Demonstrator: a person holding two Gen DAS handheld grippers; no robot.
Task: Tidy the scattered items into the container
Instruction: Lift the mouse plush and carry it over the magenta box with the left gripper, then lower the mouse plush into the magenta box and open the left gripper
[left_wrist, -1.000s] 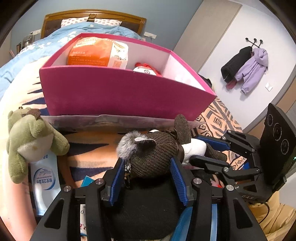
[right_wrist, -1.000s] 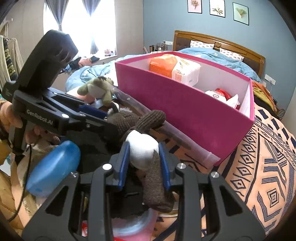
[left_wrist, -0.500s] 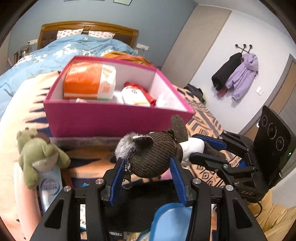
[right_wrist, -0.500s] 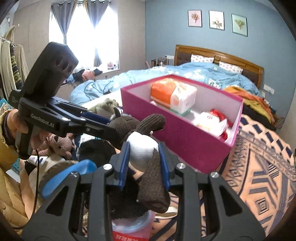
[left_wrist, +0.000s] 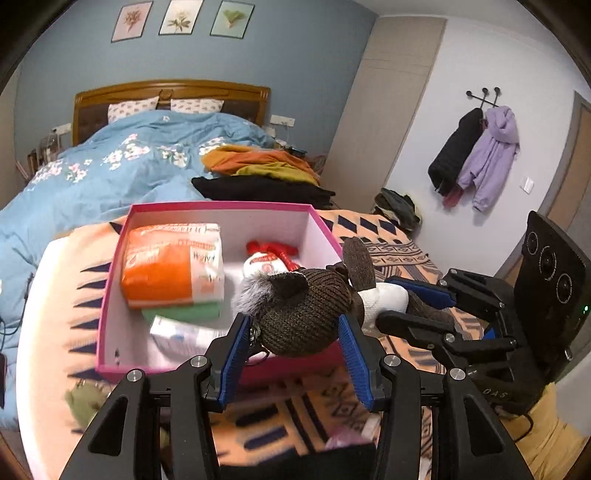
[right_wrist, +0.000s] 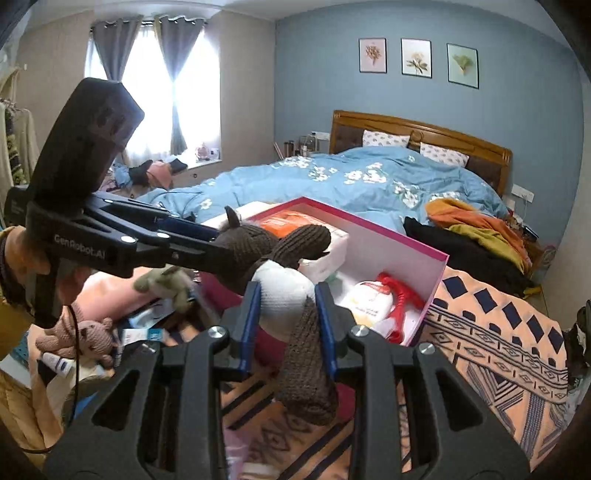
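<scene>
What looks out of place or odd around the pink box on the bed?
Several scattered items lie outside the pink cardboard box: a green plush toy, a small pink-brown knitted bear and a white tube beside it. The brown knitted plush toy hangs above the box's near wall, clamped by the left gripper and right gripper.

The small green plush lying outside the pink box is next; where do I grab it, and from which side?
Judging from the right wrist view, grip the green plush across its round body, coming down from above: it is soft and its limbs are thin and floppy. It lies left of the pink box, among clutter. It is blurred, so its exact pose is unclear.
</scene>
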